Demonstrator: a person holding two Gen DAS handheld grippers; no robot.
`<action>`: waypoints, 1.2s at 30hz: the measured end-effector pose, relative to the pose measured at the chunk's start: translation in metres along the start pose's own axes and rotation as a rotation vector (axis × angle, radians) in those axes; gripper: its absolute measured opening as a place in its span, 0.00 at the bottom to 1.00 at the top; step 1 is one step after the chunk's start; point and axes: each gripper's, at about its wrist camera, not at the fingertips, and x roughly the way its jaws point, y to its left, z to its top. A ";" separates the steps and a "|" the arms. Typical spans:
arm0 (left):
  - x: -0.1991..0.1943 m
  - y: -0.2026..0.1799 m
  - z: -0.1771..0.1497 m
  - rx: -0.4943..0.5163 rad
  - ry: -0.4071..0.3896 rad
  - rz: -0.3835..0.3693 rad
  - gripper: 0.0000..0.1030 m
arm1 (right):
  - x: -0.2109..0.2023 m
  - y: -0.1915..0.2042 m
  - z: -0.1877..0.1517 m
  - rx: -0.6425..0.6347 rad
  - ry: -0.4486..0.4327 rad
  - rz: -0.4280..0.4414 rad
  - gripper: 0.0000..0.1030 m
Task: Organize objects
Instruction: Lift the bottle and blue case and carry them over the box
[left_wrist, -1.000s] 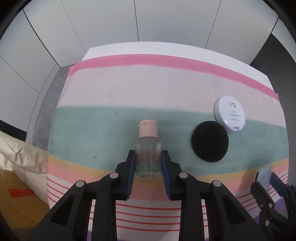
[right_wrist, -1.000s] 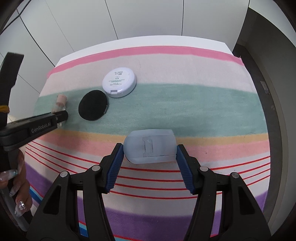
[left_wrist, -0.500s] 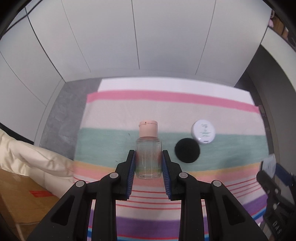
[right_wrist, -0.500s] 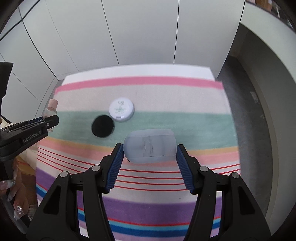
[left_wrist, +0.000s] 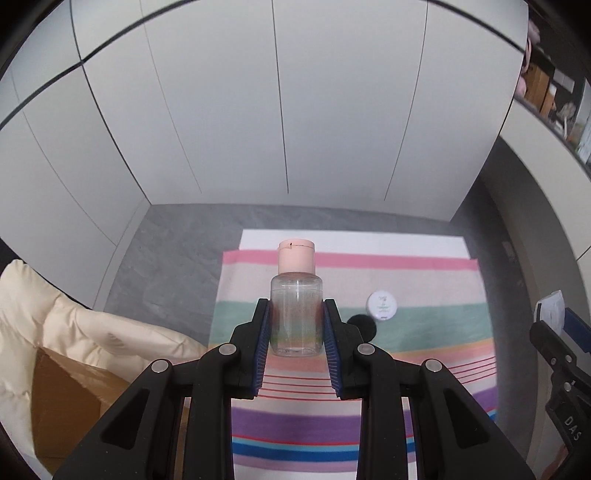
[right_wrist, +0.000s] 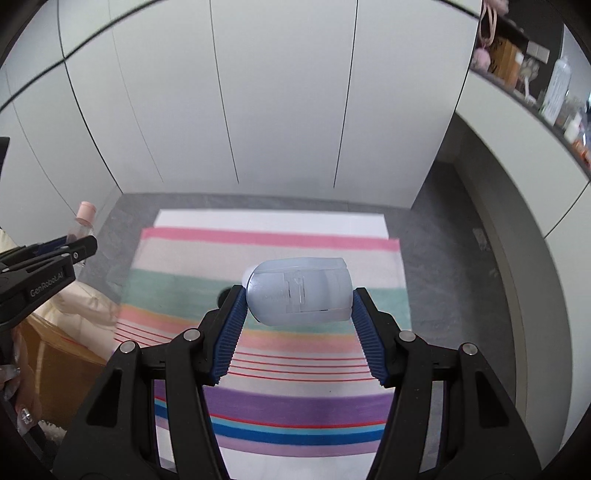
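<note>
Firstly, left gripper (left_wrist: 296, 341): ribbed blue pads clamped on an upright clear plastic bottle with peach cylindrical cap (left_wrist: 296, 314), held above the striped woven cloth (left_wrist: 424, 325). Right gripper (right_wrist: 297, 325): pads closed on a frosted pale-blue plastic case, rounded at one end (right_wrist: 298, 291), lying sideways. Beyond the left gripper, on the cloth: round white compact (left_wrist: 382, 305); flat black round pad (left_wrist: 364, 325) just beside it.

Light is even and soft, without glare; the fisheye bends wall lines, and the cloth (right_wrist: 266, 295) looks motion-blurred.
</note>
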 end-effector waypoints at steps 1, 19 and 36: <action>-0.009 0.001 0.001 0.002 -0.012 0.021 0.27 | -0.007 0.001 0.003 0.001 -0.007 0.012 0.59; -0.089 0.011 -0.016 0.005 -0.049 -0.022 0.27 | -0.093 0.014 0.011 -0.005 -0.079 0.056 0.59; -0.140 0.004 -0.094 0.031 -0.043 -0.077 0.27 | -0.130 -0.010 -0.063 0.005 -0.016 0.039 0.59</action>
